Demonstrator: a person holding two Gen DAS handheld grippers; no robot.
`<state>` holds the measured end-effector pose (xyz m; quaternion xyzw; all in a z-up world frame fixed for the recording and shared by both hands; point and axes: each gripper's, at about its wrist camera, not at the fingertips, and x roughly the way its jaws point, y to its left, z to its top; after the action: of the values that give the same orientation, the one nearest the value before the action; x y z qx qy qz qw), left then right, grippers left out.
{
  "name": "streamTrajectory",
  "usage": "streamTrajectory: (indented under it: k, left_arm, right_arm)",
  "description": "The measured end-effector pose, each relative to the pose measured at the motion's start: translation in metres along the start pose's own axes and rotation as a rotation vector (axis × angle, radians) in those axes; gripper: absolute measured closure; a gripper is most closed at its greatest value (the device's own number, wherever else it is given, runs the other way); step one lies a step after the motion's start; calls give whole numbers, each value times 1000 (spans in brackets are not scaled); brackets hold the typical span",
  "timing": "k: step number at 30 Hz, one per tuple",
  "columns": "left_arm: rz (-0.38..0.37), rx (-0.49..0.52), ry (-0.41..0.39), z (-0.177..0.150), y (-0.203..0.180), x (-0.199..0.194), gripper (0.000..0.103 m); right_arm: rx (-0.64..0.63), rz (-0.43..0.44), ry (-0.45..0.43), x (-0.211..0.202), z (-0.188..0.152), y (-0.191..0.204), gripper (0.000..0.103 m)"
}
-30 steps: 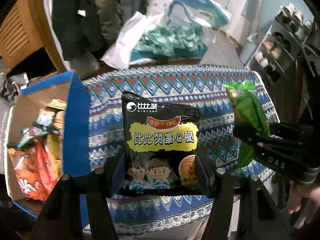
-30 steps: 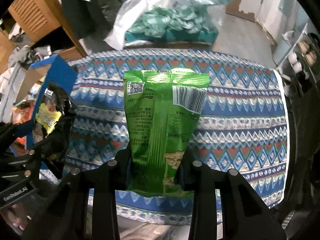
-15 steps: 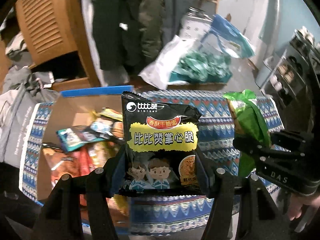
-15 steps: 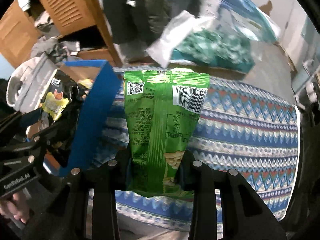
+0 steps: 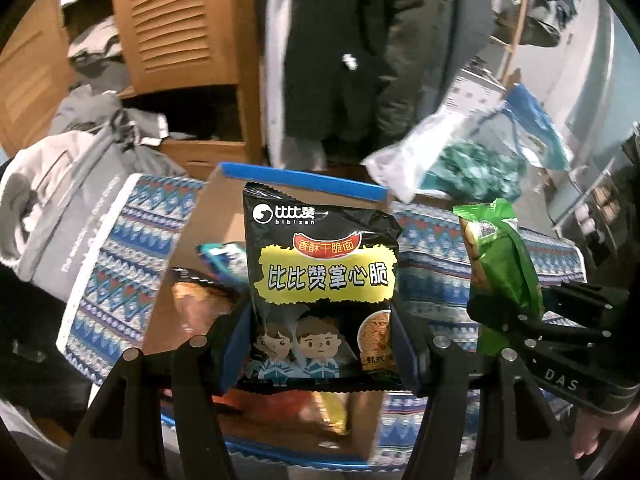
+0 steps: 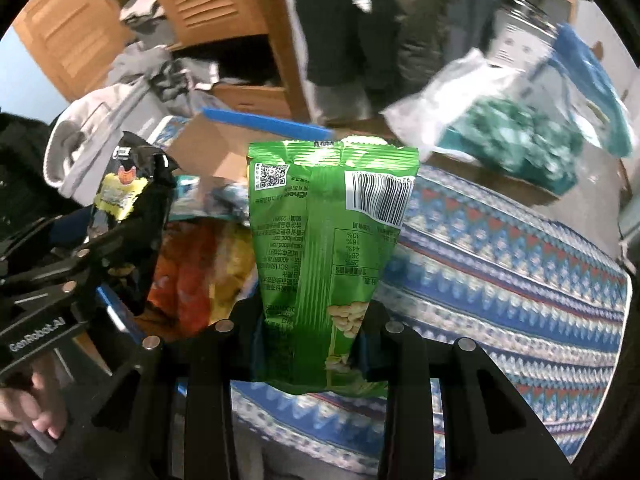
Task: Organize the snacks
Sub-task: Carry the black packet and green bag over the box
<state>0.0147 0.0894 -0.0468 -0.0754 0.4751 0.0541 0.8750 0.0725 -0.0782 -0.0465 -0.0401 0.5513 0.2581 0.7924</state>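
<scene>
Patterned blue cloth (image 6: 520, 264) covers the table, with an open cardboard box (image 5: 212, 216) of snacks on it.

Left gripper (image 5: 322, 344) is clamped on a black noodle packet (image 5: 322, 280), upright, long axis vertical, directly in front of the box; right gripper (image 6: 316, 344), nearly closed, pinches a green nut bag (image 6: 328, 240), the box lying at its ten o'clock; judging by this, the left hand is nearer the drop; box contents are blurred, partly hidden behind both packets, its near wall cut off.

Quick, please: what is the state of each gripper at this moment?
Left gripper: closed on the black noodle snack packet.
Right gripper: closed on the green peanut bag.
</scene>
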Motion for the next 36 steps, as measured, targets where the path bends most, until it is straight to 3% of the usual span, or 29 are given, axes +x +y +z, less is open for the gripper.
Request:
streamTrajectory:
  k: [12, 20, 26, 30, 36]
  left_arm:
    - [42, -114, 48, -16, 63, 18, 39]
    - [45, -151, 81, -23, 82, 29, 39]
    - [61, -156, 98, -23, 87, 28, 38]
    - [57, -174, 78, -22, 88, 23, 24]
    - [24, -183, 68, -16, 83, 10, 23]
  right_arm:
    - [-73, 74, 74, 46, 23, 66, 70]
    - [-96, 108, 110, 66, 29, 91, 70]
    - [-96, 112, 95, 66, 31, 94, 62]
    - [-90, 111, 69, 57, 30, 91, 56]
    - [-84, 78, 18, 37, 29, 83, 48]
